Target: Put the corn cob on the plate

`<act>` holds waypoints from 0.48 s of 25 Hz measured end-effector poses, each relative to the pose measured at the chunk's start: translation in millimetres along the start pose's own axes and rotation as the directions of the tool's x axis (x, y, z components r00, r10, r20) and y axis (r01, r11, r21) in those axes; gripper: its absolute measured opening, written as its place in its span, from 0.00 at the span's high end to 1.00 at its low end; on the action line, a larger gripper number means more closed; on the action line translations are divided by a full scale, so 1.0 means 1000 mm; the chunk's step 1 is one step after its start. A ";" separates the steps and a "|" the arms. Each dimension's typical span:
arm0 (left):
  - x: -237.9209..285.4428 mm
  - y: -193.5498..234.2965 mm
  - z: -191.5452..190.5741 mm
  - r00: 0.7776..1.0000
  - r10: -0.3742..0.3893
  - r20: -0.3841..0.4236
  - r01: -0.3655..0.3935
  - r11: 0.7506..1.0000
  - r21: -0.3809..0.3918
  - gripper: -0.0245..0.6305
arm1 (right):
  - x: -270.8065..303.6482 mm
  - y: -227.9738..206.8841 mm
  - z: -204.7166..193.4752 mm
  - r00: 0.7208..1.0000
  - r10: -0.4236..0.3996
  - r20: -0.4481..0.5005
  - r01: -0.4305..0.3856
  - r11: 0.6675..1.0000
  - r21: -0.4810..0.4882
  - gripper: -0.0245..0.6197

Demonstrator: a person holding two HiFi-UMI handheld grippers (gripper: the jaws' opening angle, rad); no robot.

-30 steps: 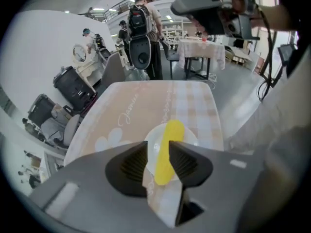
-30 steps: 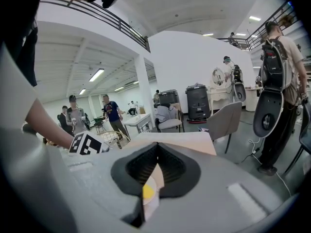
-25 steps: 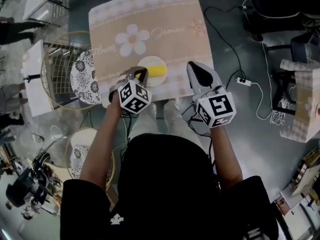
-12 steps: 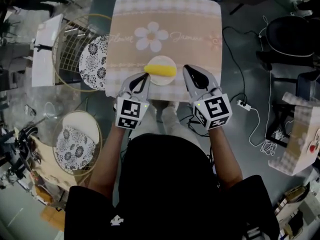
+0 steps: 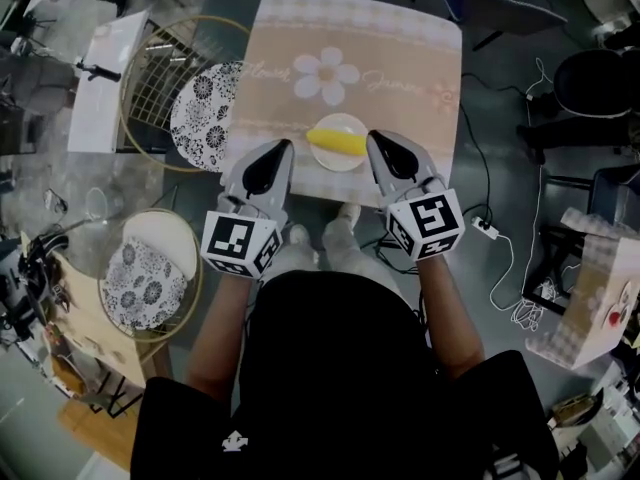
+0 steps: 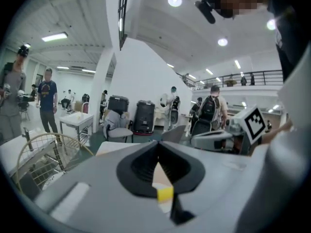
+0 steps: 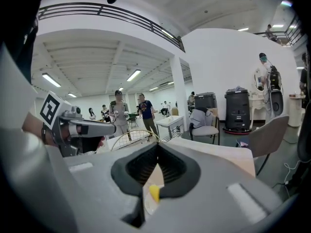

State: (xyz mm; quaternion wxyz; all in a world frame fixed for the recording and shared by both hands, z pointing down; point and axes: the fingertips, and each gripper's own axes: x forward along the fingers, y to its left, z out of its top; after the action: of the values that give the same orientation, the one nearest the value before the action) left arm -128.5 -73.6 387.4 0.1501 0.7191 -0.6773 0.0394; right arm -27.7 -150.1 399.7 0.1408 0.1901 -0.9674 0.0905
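I've got both grippers, left (image 5: 282, 150) and right (image 5: 377, 142), closed on nothing — either side of the corn cob (image 5: 336, 143) on its plate (image 5: 346, 121), flower-print tablecloth (image 5: 390, 43) beneath, grey floor (image 5: 500, 108) around.

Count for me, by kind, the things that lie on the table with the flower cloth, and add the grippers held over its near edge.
corn cob: 1
plate: 1
grippers: 2 (left gripper, right gripper)
Total: 4
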 end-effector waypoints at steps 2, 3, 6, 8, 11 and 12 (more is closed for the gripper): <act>-0.011 0.001 0.009 1.000 -0.005 0.027 0.005 1.000 0.000 0.95 | 0.000 0.012 0.004 1.000 -0.001 0.006 0.001 1.000 -0.008 0.96; -0.017 0.002 0.014 0.999 -0.008 0.039 0.008 1.000 0.002 0.95 | -0.001 0.017 0.006 1.000 -0.004 0.009 0.004 1.000 -0.013 0.96; -0.034 0.003 0.024 0.997 -0.021 0.072 0.020 1.000 0.016 0.95 | -0.006 0.034 0.013 1.000 -0.023 0.021 0.024 0.999 -0.026 0.96; -0.047 0.005 0.031 0.995 -0.027 0.099 0.025 1.000 0.018 0.95 | -0.010 0.046 0.016 0.999 -0.036 0.029 0.037 0.999 -0.036 0.96; -0.065 0.005 0.038 0.991 -0.041 0.130 0.036 0.998 0.042 0.95 | -0.018 0.063 0.019 0.998 -0.055 0.036 0.057 0.997 -0.052 0.96; -0.071 0.003 0.040 0.989 -0.050 0.139 0.043 0.998 0.052 0.95 | -0.022 0.068 0.020 0.997 -0.063 0.038 0.065 0.996 -0.057 0.96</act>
State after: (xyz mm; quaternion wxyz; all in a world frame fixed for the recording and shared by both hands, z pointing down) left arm -143.2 -16.2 331.7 0.0853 0.7393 -0.6680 0.0018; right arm -40.1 -84.9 366.1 0.1317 0.2183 -0.9654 0.0544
